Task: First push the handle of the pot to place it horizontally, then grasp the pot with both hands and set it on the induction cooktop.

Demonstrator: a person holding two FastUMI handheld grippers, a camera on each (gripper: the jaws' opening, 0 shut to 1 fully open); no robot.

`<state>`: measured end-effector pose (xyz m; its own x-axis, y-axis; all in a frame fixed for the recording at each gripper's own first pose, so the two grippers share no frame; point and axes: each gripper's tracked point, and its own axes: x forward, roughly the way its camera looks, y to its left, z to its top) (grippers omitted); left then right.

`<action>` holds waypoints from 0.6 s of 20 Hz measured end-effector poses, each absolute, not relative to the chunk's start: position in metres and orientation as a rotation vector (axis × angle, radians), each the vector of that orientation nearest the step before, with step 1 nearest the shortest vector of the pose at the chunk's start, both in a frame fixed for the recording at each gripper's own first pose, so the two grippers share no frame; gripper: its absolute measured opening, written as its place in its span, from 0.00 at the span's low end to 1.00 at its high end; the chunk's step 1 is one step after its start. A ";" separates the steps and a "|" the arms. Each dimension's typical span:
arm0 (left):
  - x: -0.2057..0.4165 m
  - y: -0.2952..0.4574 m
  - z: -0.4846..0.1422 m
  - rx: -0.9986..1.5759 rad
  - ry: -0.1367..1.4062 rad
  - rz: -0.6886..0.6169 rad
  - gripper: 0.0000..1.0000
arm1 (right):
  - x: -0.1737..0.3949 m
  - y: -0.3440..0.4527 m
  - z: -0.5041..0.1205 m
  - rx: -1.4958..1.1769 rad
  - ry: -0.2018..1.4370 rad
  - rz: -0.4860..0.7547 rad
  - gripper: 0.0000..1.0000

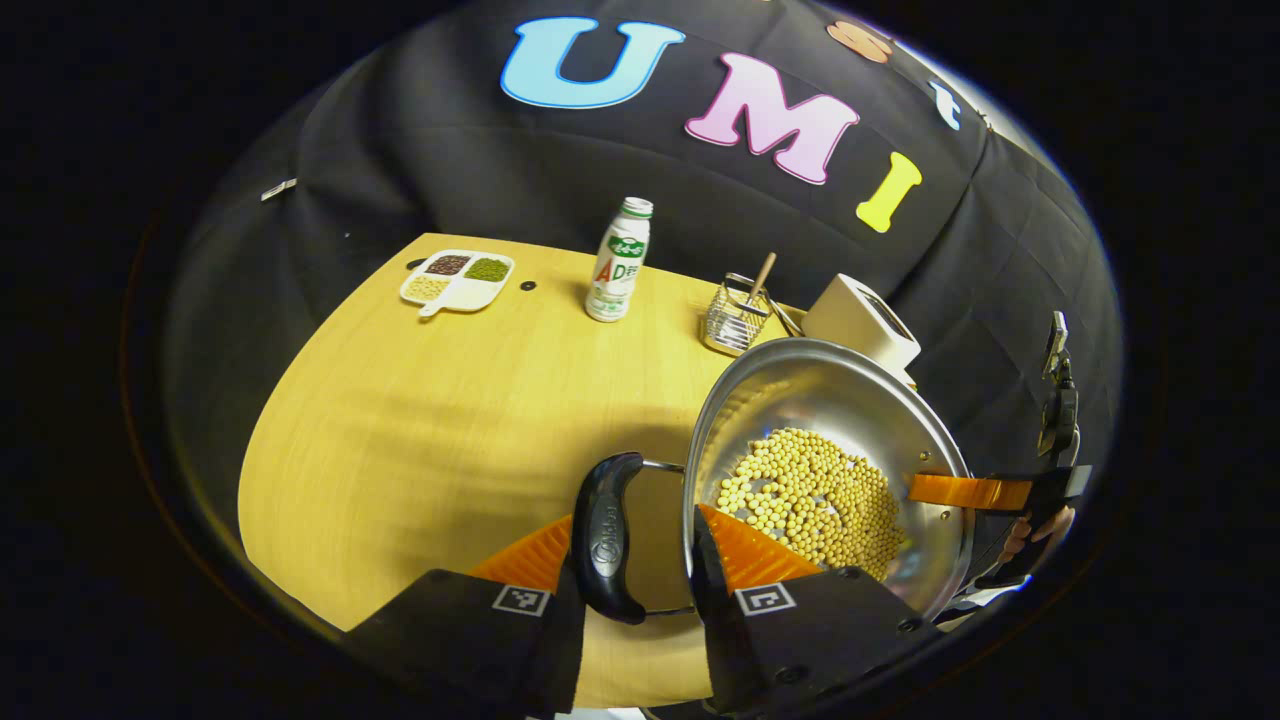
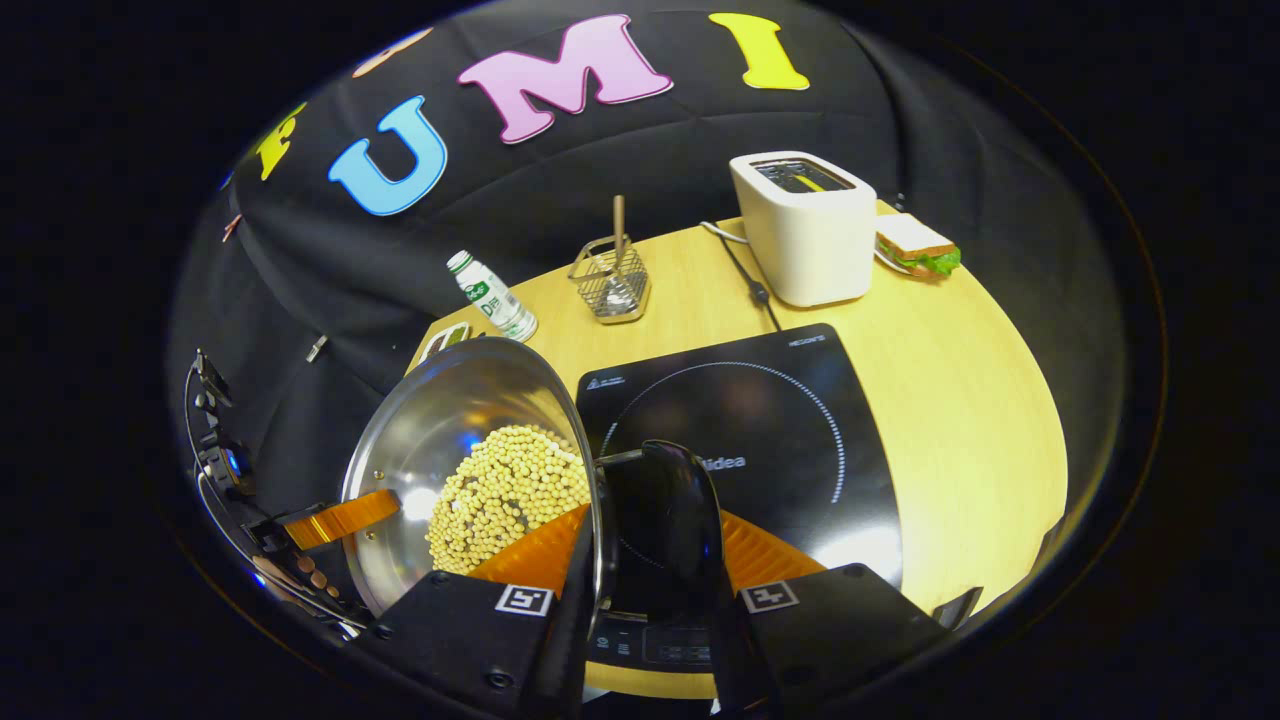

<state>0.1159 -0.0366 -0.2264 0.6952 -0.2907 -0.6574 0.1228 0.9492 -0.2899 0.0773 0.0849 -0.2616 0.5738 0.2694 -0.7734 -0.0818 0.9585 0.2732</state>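
1. My left gripper [image 1: 640, 560] has its 2 fingers closed around the left black handle [image 1: 605, 535] of the pot [image 1: 830, 400]. One finger sits outside the handle and the other presses against the pot's wall.
2. My right gripper [image 2: 655, 560] has its 2 fingers clamped on the opposite black handle [image 2: 665, 500]. One finger lies inside the pot rim and the other lies on the outer side of the handle.
3. The pot is a shiny steel bowl-shaped pot with a heap of pale yellow beans [image 1: 815, 495] in its bottom. It hangs between my 2 grippers.
4. In the left gripper view, my right gripper's finger reaches in over the pot's far rim, with fingertips of the hand holding it just visible behind.
5. In the right gripper view, the black induction cooktop [image 2: 790, 420] lies directly ahead on the table [image 2: 960, 380], and the pot is at its left edge. I cannot tell whether the pot's base touches anything.
6. Further back on the table stand a white toaster [image 2: 805, 230], a sandwich [image 2: 915, 245], a wire basket [image 2: 612, 280], a white bottle [image 1: 618, 262] and a divided dish of beans [image 1: 458, 278].
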 end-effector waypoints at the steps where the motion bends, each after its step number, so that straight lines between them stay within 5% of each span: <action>1: 0.119 -0.044 -0.227 -0.231 0.770 -0.240 0.53 | 0.080 0.076 -0.261 0.218 0.937 0.199 0.48; 12: 0.148 -0.122 -0.245 -0.220 0.795 -0.282 0.52 | 0.108 0.000 -0.269 0.219 0.946 0.147 0.53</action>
<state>0.1482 -0.1220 -0.2454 0.6659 -0.3300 -0.6691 0.1658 0.9399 -0.2986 0.1080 0.0000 -0.2688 0.5771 0.2196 -0.7866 -0.0285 0.9680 0.2494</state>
